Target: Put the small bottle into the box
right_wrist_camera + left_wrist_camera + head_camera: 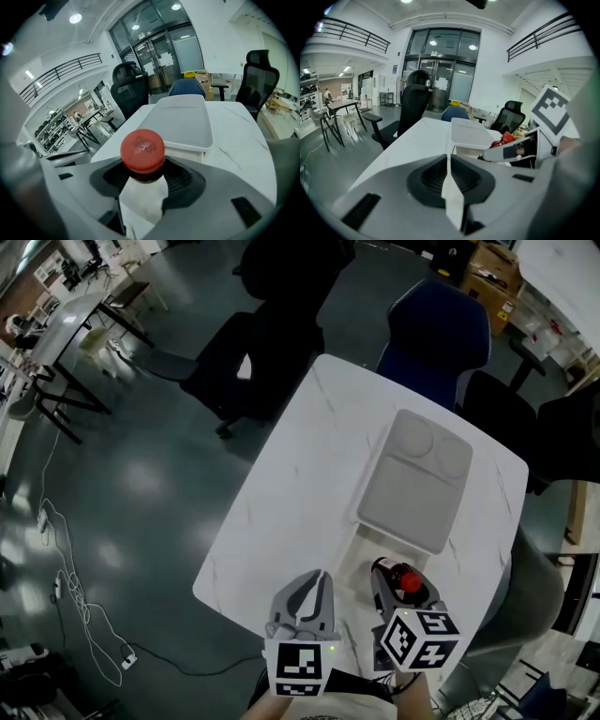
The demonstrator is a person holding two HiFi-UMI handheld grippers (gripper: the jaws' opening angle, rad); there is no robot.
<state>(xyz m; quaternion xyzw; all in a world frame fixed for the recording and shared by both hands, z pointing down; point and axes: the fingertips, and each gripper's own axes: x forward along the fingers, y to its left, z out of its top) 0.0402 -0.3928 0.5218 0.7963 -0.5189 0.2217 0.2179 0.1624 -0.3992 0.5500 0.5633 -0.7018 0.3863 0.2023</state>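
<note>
Right gripper (143, 185) fingers pinching small bottle (142, 149), left gripper (449, 165) fingers pressed together, box (183, 119) beyond

the head view looks steeply down from over the near end of the worktop (300, 502), with the left tool (314, 579) and right tool (401, 585) at its bottom edge. each tool view rides low behind its jaws and faces along the worktop toward the glass doors (440, 79); the right one sits very near the bottle (142, 151). all three share the box (412, 484) and worktop.
</note>
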